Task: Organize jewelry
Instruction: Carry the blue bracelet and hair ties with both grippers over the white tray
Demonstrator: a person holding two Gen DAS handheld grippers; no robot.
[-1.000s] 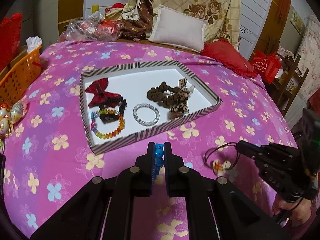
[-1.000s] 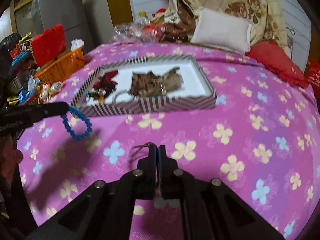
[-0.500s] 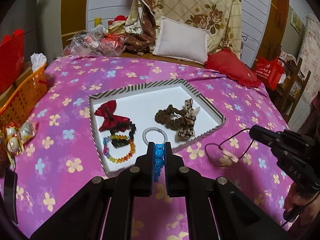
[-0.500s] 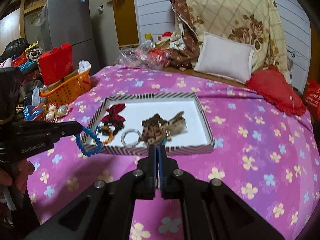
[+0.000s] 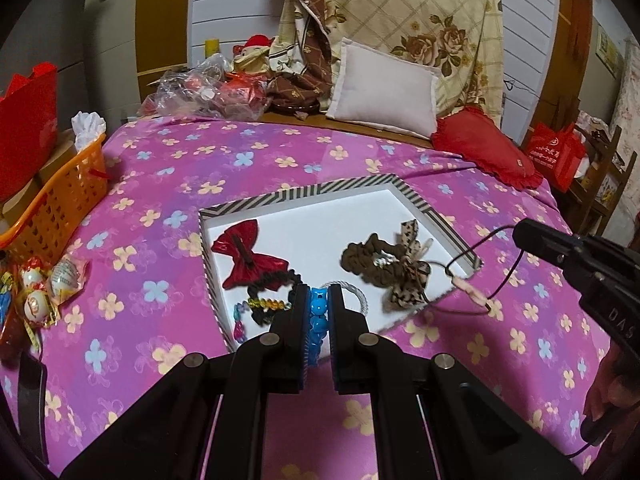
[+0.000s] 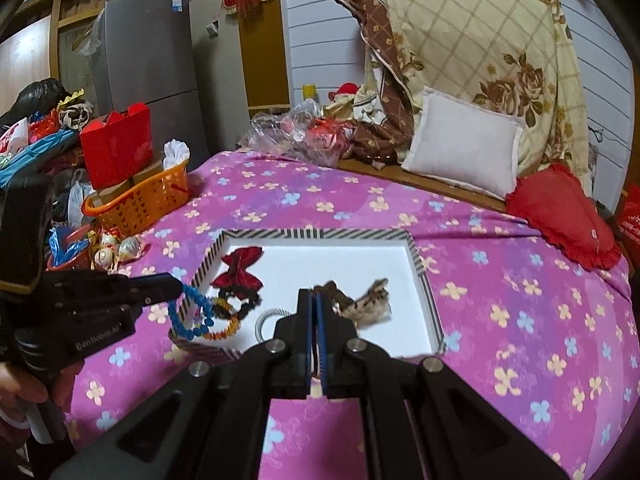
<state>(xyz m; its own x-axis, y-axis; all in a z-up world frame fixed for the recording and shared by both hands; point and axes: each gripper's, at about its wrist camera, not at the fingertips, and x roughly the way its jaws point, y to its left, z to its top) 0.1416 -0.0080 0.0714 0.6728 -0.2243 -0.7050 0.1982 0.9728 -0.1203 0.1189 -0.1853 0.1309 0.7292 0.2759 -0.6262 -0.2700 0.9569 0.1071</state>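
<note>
A striped box lid [image 5: 304,195] [image 6: 424,276] lies on the pink flowered bedspread. It holds a red bow [image 5: 246,258], a brown scrunchie with a leopard bow [image 5: 384,264], a white ring [image 5: 358,294] and a coloured bead bracelet [image 5: 264,305]. My left gripper [image 5: 319,292] [image 6: 176,286] is shut on a blue bead bracelet [image 5: 318,320] [image 6: 190,314], held above the lid's near edge. My right gripper [image 6: 315,296] [image 5: 520,234] is shut on a dark cord necklace [image 5: 472,280] that hangs over the lid's right corner.
An orange basket [image 5: 60,204] and wrapped sweets [image 5: 48,284] sit at the bed's left edge. A white pillow [image 5: 384,92], a red cushion [image 5: 484,152] and plastic bags [image 5: 200,92] lie at the back. A red bag [image 5: 556,152] stands at the right.
Both grippers rose and moved forward toward the lid. The blue bracelet and the cord necklace came up off the bedspread with them and now hang over the lid's edges.
</note>
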